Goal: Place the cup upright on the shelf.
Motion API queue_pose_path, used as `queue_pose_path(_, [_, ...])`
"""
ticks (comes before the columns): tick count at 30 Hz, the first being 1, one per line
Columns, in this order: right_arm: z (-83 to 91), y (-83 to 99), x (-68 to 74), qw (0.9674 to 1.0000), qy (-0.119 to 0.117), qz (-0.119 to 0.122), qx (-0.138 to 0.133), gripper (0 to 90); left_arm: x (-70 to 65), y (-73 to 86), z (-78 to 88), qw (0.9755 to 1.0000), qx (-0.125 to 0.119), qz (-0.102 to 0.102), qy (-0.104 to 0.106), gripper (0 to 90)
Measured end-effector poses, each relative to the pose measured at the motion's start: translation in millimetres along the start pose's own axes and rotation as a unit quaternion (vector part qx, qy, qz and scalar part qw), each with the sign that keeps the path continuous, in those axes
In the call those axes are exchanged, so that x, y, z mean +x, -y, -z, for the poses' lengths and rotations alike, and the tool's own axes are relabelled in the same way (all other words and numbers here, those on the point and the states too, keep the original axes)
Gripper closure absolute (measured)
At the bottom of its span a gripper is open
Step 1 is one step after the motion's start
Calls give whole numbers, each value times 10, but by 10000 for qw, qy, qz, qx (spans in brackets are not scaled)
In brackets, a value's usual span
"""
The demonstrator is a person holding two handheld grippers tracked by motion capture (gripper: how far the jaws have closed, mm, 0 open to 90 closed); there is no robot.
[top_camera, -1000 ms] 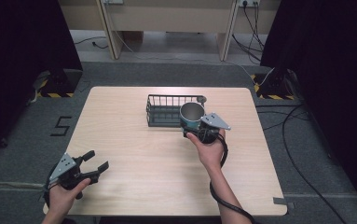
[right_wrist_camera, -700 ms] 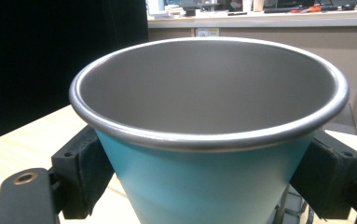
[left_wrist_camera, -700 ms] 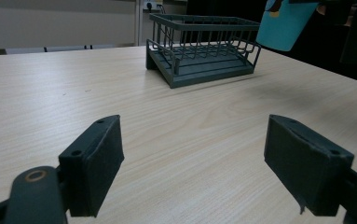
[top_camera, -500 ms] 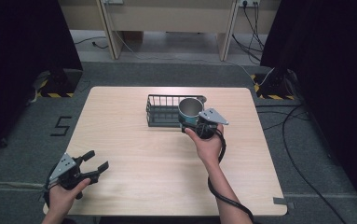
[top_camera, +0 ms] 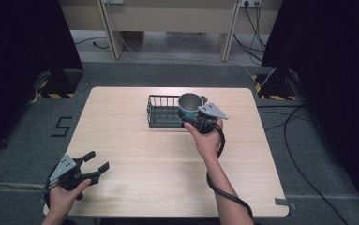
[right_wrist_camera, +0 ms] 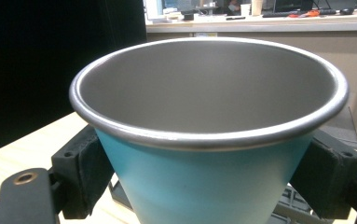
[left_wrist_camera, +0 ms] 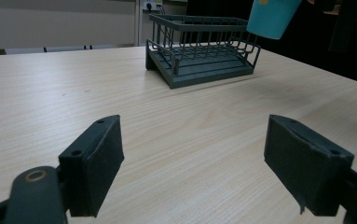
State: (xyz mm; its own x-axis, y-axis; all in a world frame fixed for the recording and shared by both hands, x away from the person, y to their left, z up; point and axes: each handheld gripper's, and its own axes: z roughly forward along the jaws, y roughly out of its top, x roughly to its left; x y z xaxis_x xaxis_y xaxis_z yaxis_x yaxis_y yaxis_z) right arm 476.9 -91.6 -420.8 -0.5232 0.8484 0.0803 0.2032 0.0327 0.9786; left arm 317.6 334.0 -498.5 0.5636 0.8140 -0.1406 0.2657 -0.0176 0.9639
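1. Shifted slightly toward the rack since a second ago: right hand-held gripper with the teal cup, clamped on it, raised over the right end of the wire rack at mid-bench. Left hand-held gripper unmoved near the front left corner, jaws spread, empty.
2. Left gripper view: jaws wide apart over bare wood; rack ahead, cup above its right end.
3. Right gripper view: cup pinched between both jaws, upright, steel-lined, empty inside.

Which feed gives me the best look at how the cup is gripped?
The right gripper view: the cup sits upright between both jaws, pressed on its teal sides. The high view shows it small, over the rack, partly hidden by the right gripper. The left gripper view catches just its bottom.
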Motion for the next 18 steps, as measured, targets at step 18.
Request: queue_pose_path(18, [-164, -132, -28, 10000, 51, -31, -25, 165, -1, -1, 2, 10000, -23, 10, 3, 189])
